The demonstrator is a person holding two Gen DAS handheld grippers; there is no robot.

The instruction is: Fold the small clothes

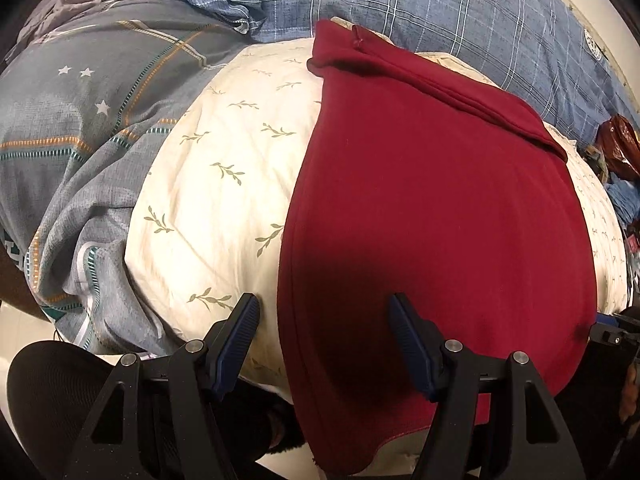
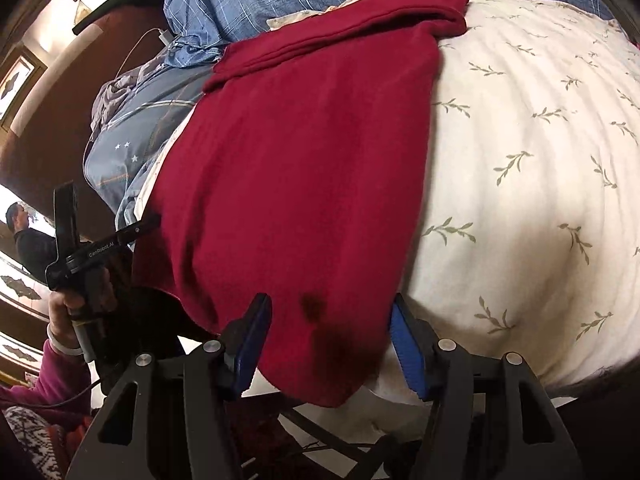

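Note:
A dark red garment (image 1: 432,200) lies flat on a cream leaf-print quilt (image 1: 224,168), its far end folded over into a thick band. My left gripper (image 1: 324,308) is open, its fingers astride the garment's near left edge, one finger over the quilt and one over the red cloth. In the right wrist view the same garment (image 2: 304,168) lies on the quilt (image 2: 520,160). My right gripper (image 2: 330,306) is open, fingers astride the garment's near right corner, which bears a dark stain (image 2: 312,306). The left gripper (image 2: 92,248) shows at the garment's other corner.
A grey-blue star-print duvet (image 1: 80,140) is bunched at the left and blue plaid bedding (image 1: 440,8) lies beyond the garment. A white cable and charger (image 2: 160,34) lie by the headboard. A person (image 2: 20,232) stands far left. The near edge of the bed drops off below the grippers.

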